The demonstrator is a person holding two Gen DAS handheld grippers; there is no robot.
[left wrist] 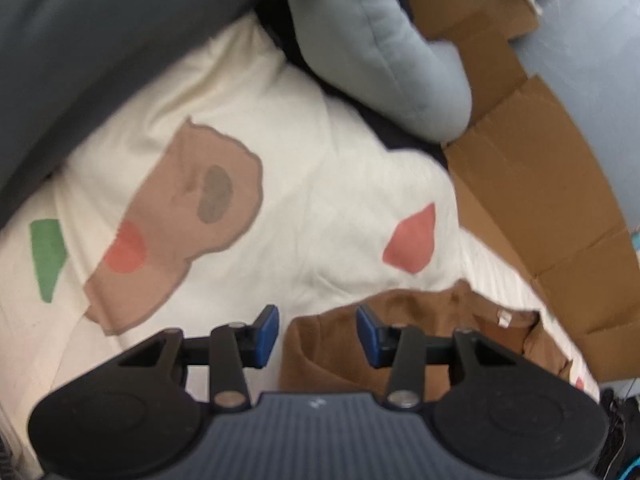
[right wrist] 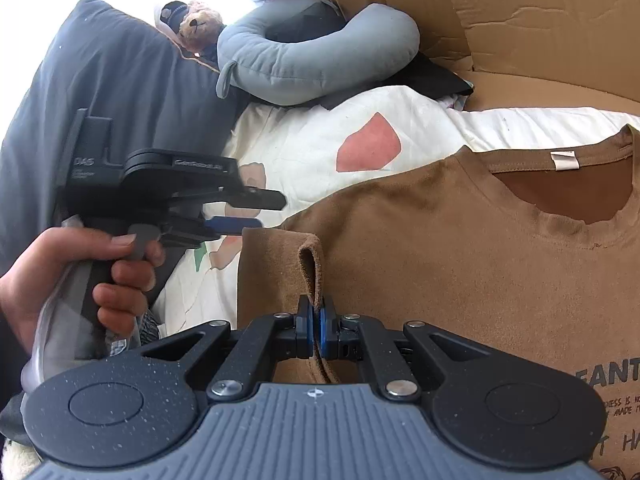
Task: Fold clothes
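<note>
A brown T-shirt [right wrist: 460, 248] lies front up on a white bedspread [right wrist: 304, 140], collar and tag toward the upper right. My right gripper [right wrist: 316, 312] is shut on a raised fold at the shirt's left edge, and the cloth stands up between the blue pads. In the left wrist view, the left gripper [left wrist: 317, 320] hangs open over the shirt's [left wrist: 440, 312] edge, pads apart with nothing pinched. Seen from the right wrist, the left gripper [right wrist: 268, 211] is held by a hand [right wrist: 60, 280] just left of the shirt.
The bedspread [left wrist: 320, 200] carries brown, red and green patches. A dark grey pillow [right wrist: 120, 92] lies at the left, with a blue-grey U-shaped cushion [right wrist: 320, 52] and a teddy bear [right wrist: 200, 26] behind. Flattened cardboard [right wrist: 540, 20] borders the far and right sides.
</note>
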